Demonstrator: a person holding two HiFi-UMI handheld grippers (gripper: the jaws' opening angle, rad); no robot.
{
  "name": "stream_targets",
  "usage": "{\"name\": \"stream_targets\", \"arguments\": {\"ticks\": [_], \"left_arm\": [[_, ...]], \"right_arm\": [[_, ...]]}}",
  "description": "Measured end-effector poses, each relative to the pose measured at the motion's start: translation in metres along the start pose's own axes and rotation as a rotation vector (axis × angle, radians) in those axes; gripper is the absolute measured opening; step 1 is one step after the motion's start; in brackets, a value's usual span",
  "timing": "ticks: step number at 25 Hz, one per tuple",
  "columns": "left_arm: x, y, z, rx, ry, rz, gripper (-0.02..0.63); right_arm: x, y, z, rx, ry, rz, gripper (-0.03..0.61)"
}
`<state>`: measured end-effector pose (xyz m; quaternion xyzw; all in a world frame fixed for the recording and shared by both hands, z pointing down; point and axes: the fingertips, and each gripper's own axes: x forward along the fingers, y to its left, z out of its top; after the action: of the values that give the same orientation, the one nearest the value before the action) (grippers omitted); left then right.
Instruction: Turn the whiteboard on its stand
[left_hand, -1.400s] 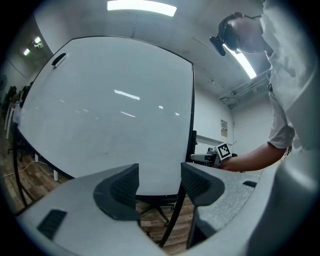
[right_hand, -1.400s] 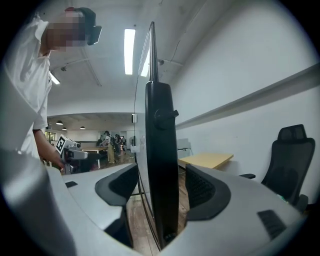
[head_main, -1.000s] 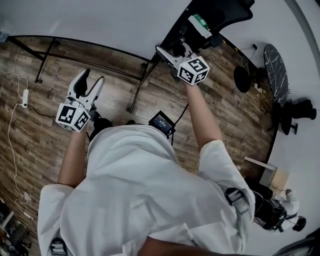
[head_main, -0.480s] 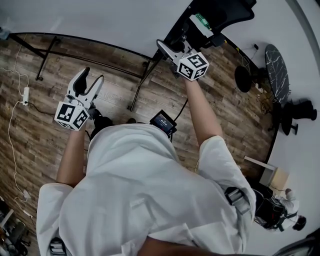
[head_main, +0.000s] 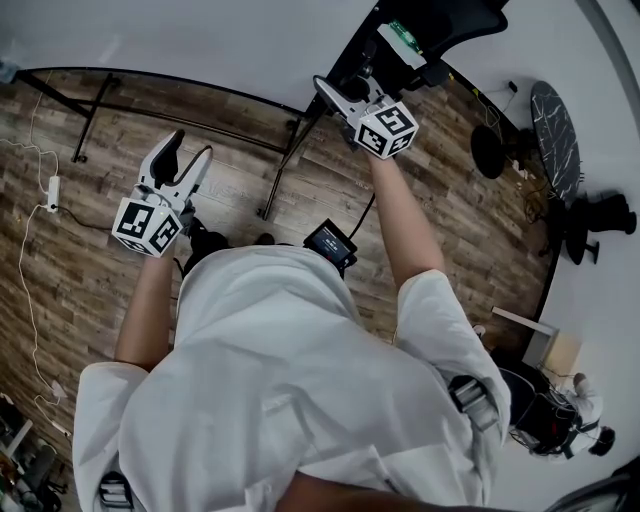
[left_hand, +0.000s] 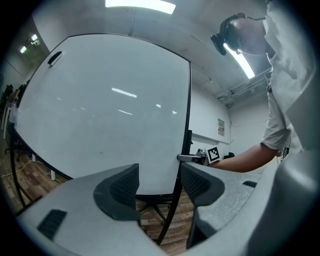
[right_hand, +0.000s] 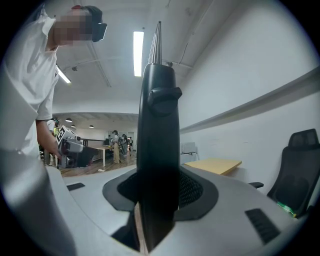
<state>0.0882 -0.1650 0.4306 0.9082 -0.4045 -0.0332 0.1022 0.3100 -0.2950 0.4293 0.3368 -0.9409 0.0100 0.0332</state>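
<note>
The whiteboard (head_main: 190, 40) fills the top of the head view, with its black stand leg (head_main: 283, 165) on the wood floor. My right gripper (head_main: 335, 98) is at the board's right edge. In the right gripper view that black frame edge (right_hand: 157, 115) fills the gap between the jaws, which are closing, and the pads (right_hand: 192, 190) press on it. My left gripper (head_main: 186, 158) hangs in front of the board, apart from it, jaws open and empty. From the left gripper (left_hand: 159, 187) view the board face (left_hand: 100, 110) and its right edge (left_hand: 189, 100) lie behind the jaws.
A black office chair (head_main: 440, 25) stands beyond the board's right edge, and round dark furniture (head_main: 550, 125) stands further right. A white cable and power strip (head_main: 50, 190) lie on the floor at the left. A small screen device (head_main: 327, 243) hangs at the person's waist.
The right gripper's jaws have closed onto the whiteboard's black edge. The left gripper has drifted slightly up and to the right. The board has not visibly turned.
</note>
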Motion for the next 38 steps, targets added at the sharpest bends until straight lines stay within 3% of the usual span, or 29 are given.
{"name": "stream_targets", "arguments": {"ticks": [15,38], "left_arm": [[0.017,0.003,-0.005,-0.022,0.009,-0.047,0.245],[0.035,-0.033,-0.006,-0.010,0.017,-0.087,0.245]], "right_arm": [[-0.007,-0.005,-0.003,0.002,0.010,0.006,0.163],[-0.061,-0.018,-0.005,-0.008,0.012,0.002,0.163]]}}
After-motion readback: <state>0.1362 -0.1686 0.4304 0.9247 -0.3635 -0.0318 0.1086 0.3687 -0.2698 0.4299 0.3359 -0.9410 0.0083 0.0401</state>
